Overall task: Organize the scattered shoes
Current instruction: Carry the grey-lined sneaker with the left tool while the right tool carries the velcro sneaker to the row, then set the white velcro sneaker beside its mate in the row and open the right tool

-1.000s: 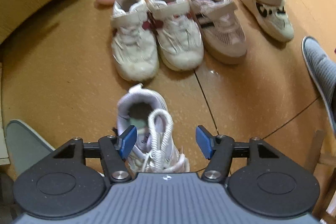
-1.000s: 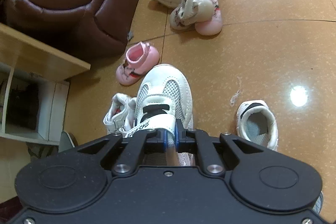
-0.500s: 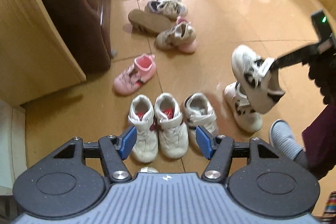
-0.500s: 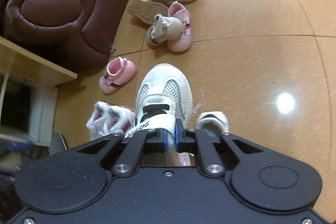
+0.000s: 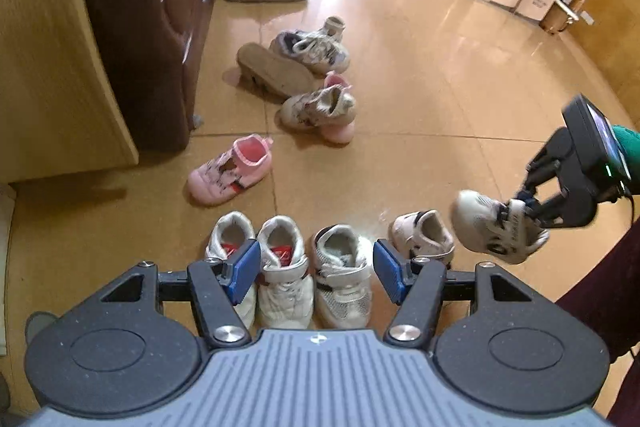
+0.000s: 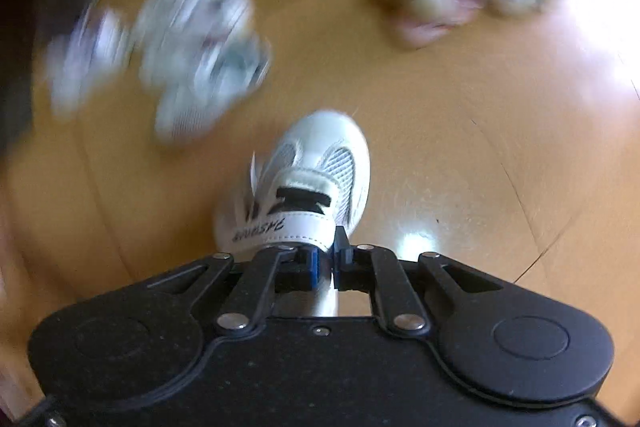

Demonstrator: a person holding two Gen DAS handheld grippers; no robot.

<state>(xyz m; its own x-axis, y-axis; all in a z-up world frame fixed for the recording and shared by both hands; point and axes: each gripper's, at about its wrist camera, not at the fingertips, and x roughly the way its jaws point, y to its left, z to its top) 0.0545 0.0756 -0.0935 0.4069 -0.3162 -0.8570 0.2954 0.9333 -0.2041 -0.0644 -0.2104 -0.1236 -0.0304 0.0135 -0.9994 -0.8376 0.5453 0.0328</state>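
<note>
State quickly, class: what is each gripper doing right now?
Left gripper: open, holding nothing.
Right gripper: shut on the white shoe, held above the floor.

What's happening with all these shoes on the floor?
A person is lining up scattered shoes. The right gripper is shut on a white sneaker, held in the air beside its mate at the end of a row of shoes. The left gripper is open and empty above that row. More shoes lie scattered farther off.

left gripper (image 5: 316, 277) raised, held shoe (image 6: 296, 187) rolled
</note>
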